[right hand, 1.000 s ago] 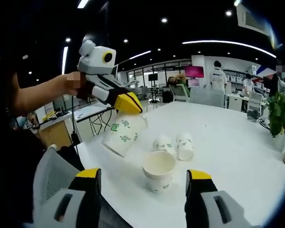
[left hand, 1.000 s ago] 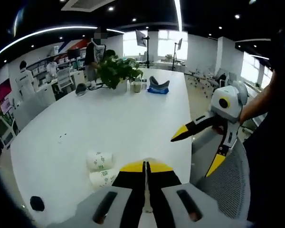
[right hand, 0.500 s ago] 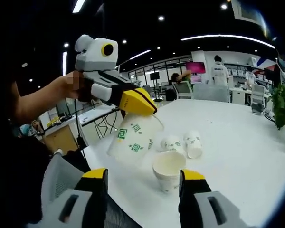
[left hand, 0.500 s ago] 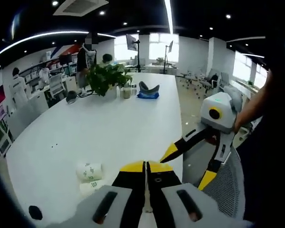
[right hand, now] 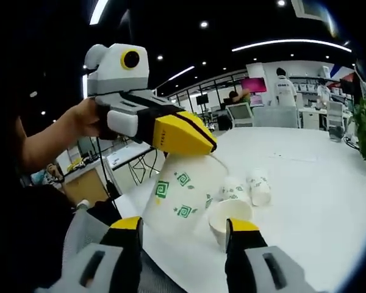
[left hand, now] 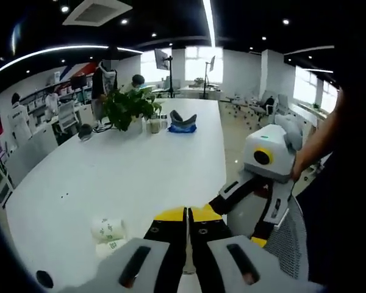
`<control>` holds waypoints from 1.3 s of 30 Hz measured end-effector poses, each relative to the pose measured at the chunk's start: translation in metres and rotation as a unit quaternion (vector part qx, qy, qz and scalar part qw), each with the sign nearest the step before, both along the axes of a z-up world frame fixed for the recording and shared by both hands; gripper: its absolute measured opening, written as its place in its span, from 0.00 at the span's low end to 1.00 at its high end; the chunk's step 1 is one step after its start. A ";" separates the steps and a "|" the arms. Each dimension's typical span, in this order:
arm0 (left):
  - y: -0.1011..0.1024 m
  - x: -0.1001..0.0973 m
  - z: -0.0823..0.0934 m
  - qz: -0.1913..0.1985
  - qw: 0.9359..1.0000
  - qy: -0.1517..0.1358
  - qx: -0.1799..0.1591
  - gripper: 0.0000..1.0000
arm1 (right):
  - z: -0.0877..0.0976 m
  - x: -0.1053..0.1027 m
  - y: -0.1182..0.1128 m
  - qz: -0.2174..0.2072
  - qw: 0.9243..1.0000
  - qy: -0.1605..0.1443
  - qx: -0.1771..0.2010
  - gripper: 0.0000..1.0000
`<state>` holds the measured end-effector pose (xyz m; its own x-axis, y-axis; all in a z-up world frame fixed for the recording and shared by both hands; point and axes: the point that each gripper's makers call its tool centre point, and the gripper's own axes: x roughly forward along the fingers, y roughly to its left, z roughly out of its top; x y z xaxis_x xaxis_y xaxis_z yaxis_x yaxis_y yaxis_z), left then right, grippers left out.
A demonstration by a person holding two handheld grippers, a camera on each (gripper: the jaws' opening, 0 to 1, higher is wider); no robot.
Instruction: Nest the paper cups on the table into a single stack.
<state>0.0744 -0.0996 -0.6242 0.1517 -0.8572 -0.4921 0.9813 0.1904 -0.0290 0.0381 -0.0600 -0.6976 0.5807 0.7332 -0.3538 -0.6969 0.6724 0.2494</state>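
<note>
In the right gripper view my left gripper (right hand: 208,146) reaches in from the left, shut on the rim of a white paper cup with green marks (right hand: 182,196). The cup hangs tilted, mouth up, above the table edge and just ahead of my right gripper (right hand: 184,224), which is open. An upright cup (right hand: 230,215) stands close to the right of the held cup. Two cups (right hand: 235,187) (right hand: 260,189) lie on their sides beyond it. In the left gripper view my left gripper (left hand: 186,212) has its jaws pressed together, the open right gripper (left hand: 238,221) sits to its right, and two lying cups (left hand: 107,229) (left hand: 110,248) rest at the lower left.
The long white table (left hand: 140,165) carries a potted plant (left hand: 125,105) and a blue-and-grey object (left hand: 183,122) at its far end. A small black item (left hand: 44,279) lies near the close edge. A mesh chair back (left hand: 296,241) is at the right. People stand among desks behind.
The left gripper has brought the held cup closer to the right gripper, so it looms larger and now hangs just ahead of the right jaws, overlapping the upright cup. The right jaws stay open.
</note>
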 end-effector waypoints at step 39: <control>-0.008 0.000 0.012 -0.016 0.999 -0.018 -0.033 0.02 | 0.000 0.000 0.001 -0.022 0.998 0.038 0.046 0.36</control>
<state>0.0741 -0.1073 -0.6124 0.1402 -0.8925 -0.4286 0.9876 0.1571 -0.0041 0.0382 -0.0594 -0.6978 0.5866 0.7391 -0.3310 -0.6445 0.6736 0.3618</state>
